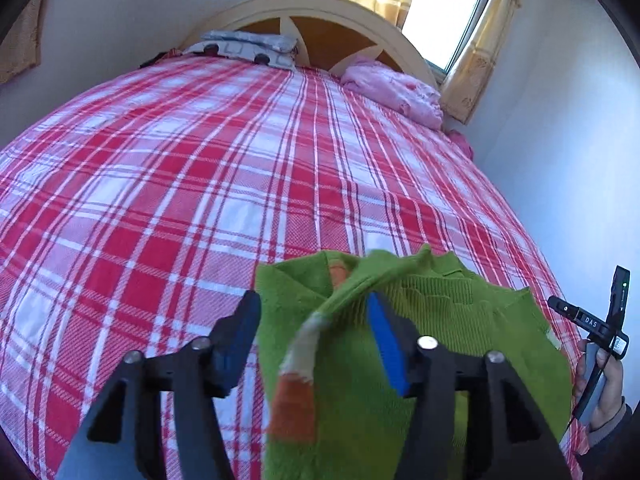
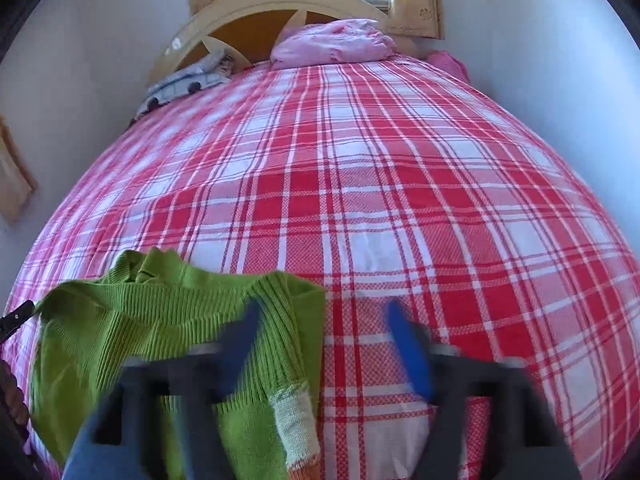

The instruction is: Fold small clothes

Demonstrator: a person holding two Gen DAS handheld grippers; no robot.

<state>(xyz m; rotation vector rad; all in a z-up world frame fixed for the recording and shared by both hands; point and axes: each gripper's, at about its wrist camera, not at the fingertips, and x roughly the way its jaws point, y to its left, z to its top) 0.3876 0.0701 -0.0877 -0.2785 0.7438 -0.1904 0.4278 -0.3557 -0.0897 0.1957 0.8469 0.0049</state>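
Green knit sweater (image 1: 460, 312) on plaid bedspread (image 1: 200, 160), sleeve between unclenched left gripper (image 1: 316, 332) pads.

Plaid bedspread (image 1: 200, 160), pink bundle (image 1: 394, 90) (crumpled) by the headboard (image 1: 320, 12).

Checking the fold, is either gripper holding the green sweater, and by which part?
Neither. The left gripper stands open around a sleeve; the right gripper is open beside the green sweater.

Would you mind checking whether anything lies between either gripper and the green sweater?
Nothing visible does. The green sweater lies right under both open grippers, left gripper and right gripper, on the plaid bedspread.
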